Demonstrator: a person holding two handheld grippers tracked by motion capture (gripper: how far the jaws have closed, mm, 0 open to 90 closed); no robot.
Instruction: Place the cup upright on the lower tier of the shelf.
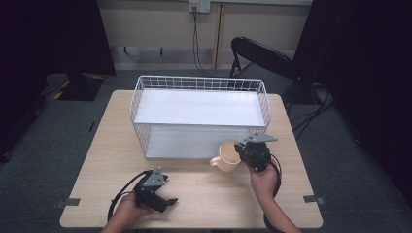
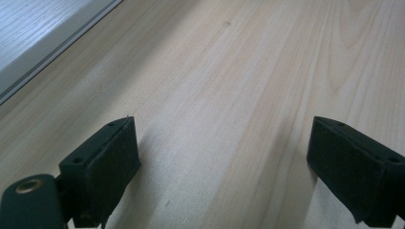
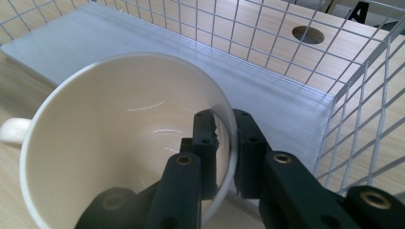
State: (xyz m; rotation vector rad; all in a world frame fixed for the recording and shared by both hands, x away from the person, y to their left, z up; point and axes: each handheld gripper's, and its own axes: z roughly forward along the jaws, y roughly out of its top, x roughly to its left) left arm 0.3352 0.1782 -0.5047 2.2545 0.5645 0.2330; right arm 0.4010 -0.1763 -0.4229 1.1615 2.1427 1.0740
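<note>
Status: grasp complete, transfer not yet made.

The right gripper is clenched on the rim of the cream cup. In the right gripper view one jaw sits inside the cup wall and the other outside, with the rim pinched between them. The cup is just in front of the white wire basket, near its right front corner. Its handle points to the left in the high view. Whether the cup base rests on the wooden table or is raised just clear of it cannot be told from these views.

The left gripper is released. Its jaws stand wide apart over bare table, with nothing between them, and it lies well apart from the cup, near the front left edge.

Judged progress: the pick-up step appears done. The remaining work, as the layout suggests, is to lift the cup over the basket's front wall and set it on the white panel inside, which holds nothing so far, and then to open the jaws. The basket wall lies close to the gripper, so clearance on the lift needs care.
</note>
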